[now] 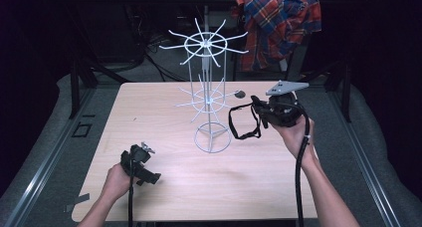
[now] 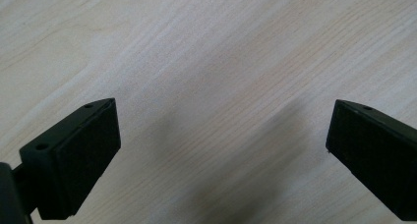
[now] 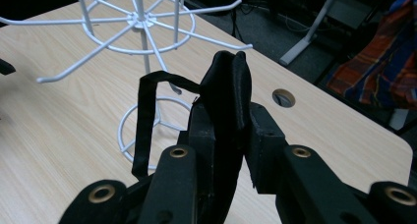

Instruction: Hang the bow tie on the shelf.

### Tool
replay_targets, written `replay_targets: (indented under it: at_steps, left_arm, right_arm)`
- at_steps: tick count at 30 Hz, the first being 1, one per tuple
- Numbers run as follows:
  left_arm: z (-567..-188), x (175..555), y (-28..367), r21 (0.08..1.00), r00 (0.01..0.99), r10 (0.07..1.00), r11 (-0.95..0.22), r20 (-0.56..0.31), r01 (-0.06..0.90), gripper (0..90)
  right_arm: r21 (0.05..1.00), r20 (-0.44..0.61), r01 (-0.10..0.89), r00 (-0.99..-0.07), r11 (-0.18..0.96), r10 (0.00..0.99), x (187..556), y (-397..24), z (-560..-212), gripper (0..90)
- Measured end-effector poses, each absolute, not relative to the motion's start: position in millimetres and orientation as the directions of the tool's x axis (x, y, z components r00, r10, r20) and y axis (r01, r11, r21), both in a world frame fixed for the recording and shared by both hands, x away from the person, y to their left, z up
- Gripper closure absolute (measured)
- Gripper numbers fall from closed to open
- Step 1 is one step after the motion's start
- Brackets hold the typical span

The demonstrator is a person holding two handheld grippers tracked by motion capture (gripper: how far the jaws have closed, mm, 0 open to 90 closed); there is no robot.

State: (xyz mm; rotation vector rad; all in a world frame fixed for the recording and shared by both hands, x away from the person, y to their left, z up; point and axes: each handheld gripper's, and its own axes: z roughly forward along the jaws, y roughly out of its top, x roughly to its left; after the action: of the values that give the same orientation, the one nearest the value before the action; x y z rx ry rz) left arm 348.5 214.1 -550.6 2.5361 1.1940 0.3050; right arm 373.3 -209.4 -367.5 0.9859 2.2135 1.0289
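Beside rack (image 1: pixel 208 95), right: right gripper (image 1: pixel 258 107) raised, jaws clamped on black strap (image 1: pixel 242 122), seemingly for hanging on a hook. Left of rack: left gripper (image 1: pixel 151 177) low over table (image 1: pixel 149 112), jaws wide, empty.

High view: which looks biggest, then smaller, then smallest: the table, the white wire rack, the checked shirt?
1. table
2. white wire rack and checked shirt: about alike, and the shirt hangs farther back, so unsure.
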Motion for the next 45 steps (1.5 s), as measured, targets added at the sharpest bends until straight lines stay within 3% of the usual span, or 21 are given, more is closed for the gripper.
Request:
replay_targets:
  at_steps: [18,45]
  left_arm:
    - [-550,349,214,0.371,0.631,0.774,-0.601,0.049,0.708,0.1]
    - [-551,349,213,0.373,0.632,0.773,-0.602,0.05,0.706,0.1]
  right_arm:
    - [0.775,-0.036,0.493,-0.59,0.395,0.807,400,-207,-402,75.8]
    - [0.736,-0.002,0.531,-0.618,0.42,0.786,409,-181,-439,75.8]
